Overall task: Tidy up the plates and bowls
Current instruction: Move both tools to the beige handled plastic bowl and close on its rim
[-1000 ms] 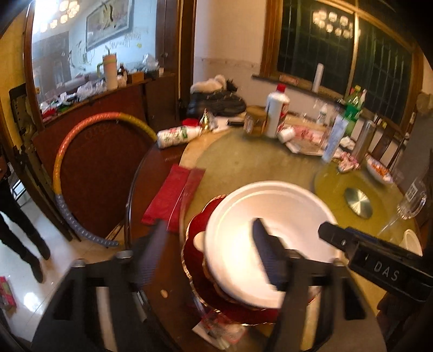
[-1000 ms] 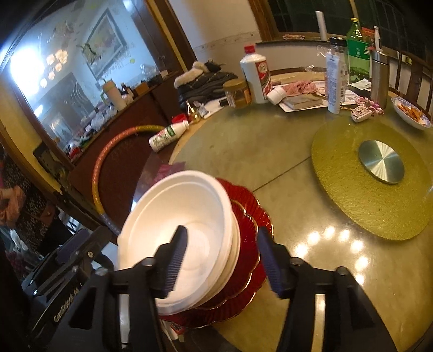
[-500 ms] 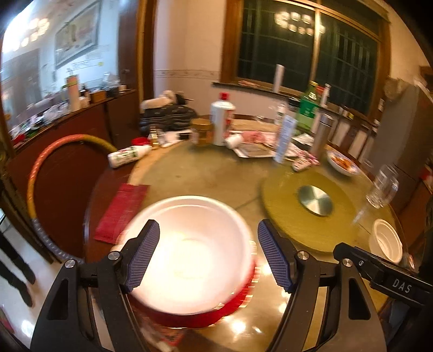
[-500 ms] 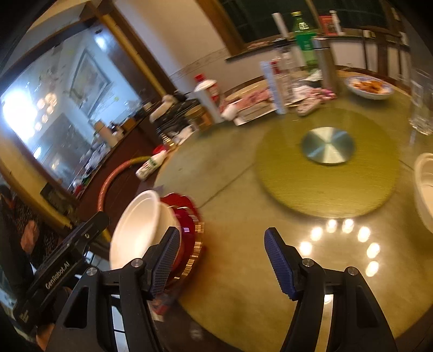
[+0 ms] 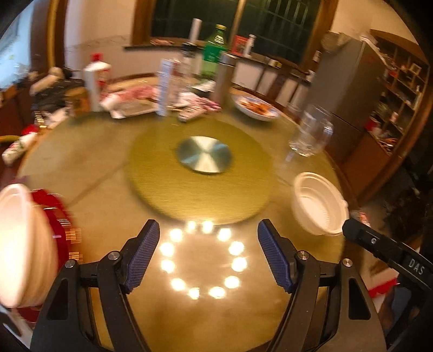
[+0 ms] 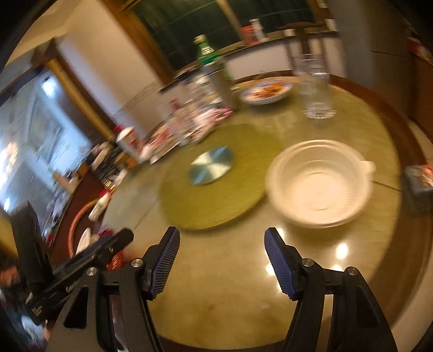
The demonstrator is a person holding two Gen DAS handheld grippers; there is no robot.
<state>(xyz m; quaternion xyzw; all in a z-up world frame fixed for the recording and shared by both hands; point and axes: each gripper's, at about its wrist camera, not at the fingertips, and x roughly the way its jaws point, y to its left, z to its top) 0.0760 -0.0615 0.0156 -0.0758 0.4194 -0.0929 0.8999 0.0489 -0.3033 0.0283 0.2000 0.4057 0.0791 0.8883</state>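
The left gripper [image 5: 207, 254] hangs low over the table [image 5: 97, 189] with its blue pads [image 5: 142, 254] spread wide and nothing between them; under the gap a ring of lamp reflections [image 5: 203, 260] shines on the glossy top; the right gripper [image 6: 220, 264] is likewise spread wide and holds nothing, above bare table [image 6: 230, 292] near the edge. At the left edge of the left view a stack [image 5: 24, 243] of a white bowl on red plates sits by the table's rim, blurred; in the right view only a sliver of it [image 6: 86, 238] shows behind the other tool's black body. A second white bowl [image 6: 320, 184] stands alone on the table just ahead and to the right of the right gripper, touching the rim of the green turntable [image 6: 213, 178]; in the left view the same bowl [image 5: 318, 203] lies at the right, just beside the turntable [image 5: 200, 168]. A silver disc [image 5: 204, 154] marks the turntable's centre. Beyond it stands a clear glass [image 5: 311, 132], then a dish of food [image 5: 255, 107], a steel flask [image 5: 224, 78], a green bottle [image 5: 213, 51], a white bottle with a red cap [image 5: 94, 81] and a clutter of packets [image 5: 151, 100]; all are smeared by motion blur; a dark window [image 5: 230, 19] closes the far wall.
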